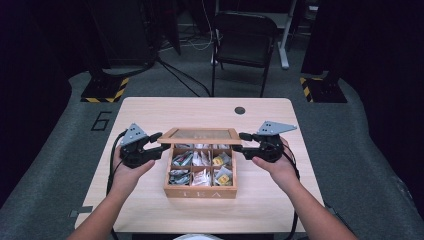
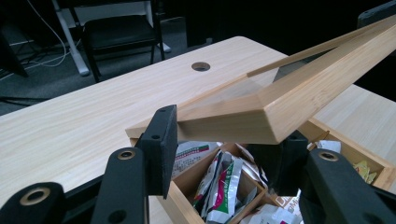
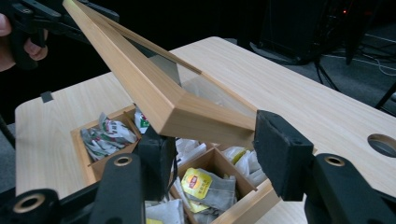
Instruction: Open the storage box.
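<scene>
Both the left gripper and right gripper grasp the raised lid of the tea box near the table's middle.

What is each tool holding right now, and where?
Both grip the tea box's raised lid: left tool at its front left corner, right tool at its front right corner.
</scene>
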`<state>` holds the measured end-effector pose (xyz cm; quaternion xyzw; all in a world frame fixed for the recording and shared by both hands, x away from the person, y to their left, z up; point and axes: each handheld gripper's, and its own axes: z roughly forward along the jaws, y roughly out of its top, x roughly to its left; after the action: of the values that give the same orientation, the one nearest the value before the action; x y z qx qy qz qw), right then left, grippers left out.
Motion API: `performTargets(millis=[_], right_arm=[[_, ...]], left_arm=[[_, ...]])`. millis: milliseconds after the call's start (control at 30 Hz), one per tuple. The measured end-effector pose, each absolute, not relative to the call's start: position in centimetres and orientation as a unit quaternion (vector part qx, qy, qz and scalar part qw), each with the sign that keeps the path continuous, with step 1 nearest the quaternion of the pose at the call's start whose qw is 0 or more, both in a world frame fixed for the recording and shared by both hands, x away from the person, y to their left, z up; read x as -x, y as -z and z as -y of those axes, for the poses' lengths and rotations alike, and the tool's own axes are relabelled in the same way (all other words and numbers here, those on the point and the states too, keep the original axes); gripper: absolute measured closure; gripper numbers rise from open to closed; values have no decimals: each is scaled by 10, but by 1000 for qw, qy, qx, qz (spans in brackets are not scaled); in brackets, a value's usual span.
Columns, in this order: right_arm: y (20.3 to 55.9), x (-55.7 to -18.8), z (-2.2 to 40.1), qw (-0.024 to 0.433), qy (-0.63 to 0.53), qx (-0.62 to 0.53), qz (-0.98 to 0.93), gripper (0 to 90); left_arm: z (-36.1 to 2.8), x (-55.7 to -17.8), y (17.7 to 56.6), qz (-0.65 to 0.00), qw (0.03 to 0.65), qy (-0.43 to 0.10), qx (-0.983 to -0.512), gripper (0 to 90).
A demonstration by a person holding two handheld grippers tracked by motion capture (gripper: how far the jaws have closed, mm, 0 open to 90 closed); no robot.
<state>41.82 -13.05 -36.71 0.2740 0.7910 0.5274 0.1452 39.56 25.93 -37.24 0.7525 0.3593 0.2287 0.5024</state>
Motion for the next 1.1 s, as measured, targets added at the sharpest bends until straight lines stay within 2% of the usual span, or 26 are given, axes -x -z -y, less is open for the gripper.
performTargets(millis=[700,1100], right_arm=[[364,-432,126,158,-519,-269,-796,476],[362,-437,125,157,-516,-272,-797,475]], left_arm=[[-259,-403,372,-351,518,-237,-743,509],[-258,-412,380,-362,514,-246,-737,536]])
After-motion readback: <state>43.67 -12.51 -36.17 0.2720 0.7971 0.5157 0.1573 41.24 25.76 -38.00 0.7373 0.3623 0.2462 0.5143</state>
